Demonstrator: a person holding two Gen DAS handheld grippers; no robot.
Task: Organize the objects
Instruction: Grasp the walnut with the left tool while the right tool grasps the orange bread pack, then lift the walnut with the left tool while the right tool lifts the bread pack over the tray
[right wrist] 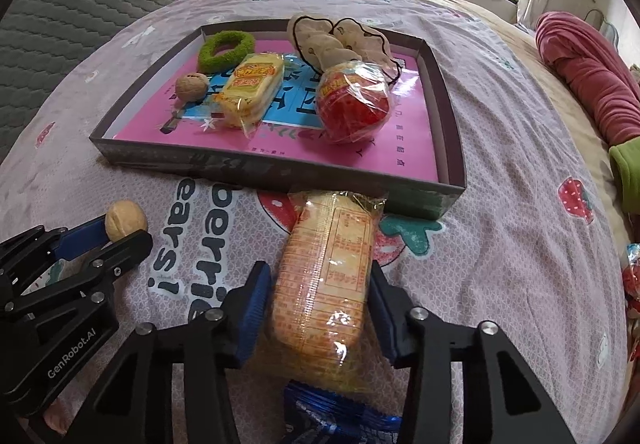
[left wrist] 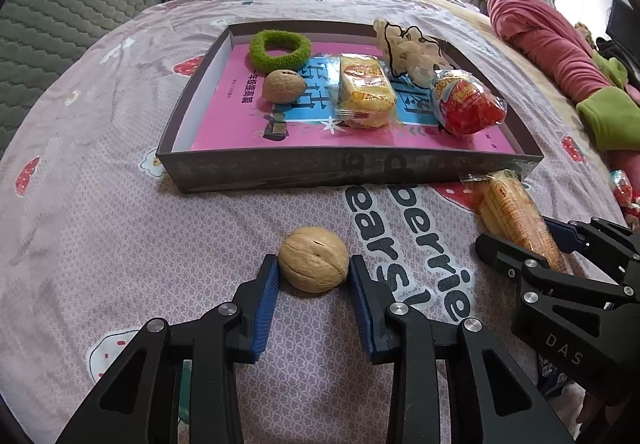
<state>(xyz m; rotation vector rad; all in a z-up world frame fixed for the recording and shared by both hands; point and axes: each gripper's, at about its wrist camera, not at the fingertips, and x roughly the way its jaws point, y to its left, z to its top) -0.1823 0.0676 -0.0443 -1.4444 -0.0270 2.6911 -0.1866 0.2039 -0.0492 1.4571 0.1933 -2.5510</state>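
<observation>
Gripping from both sides, our left gripper (left wrist: 313, 270) is closing its blue pads against a walnut (left wrist: 313, 264) that is lying on the pink strawberry-print bedspread (left wrist: 120, 244), just in front of the grey tray (left wrist: 320, 167). We are looking along its fingers, and both pads are touching the shell.

Inside the tray, from left to right, a green fuzzy ring (left wrist: 280, 49) is sitting at the back corner, a second walnut (left wrist: 284, 85) is resting just in front of it, a yellow wrapped cake (left wrist: 366, 91) is lying mid-tray, a beige plush toy (left wrist: 408, 47) is leaning on the far wall, and a red snack bag (left wrist: 466, 105) is sitting near the right side.

Further right, our right gripper (right wrist: 318, 300) is clamping a long orange cracker packet (right wrist: 326, 276), whose far end is touching the tray's near wall. A blue wrapper (right wrist: 340, 418) is lying under the packet's near end.
</observation>
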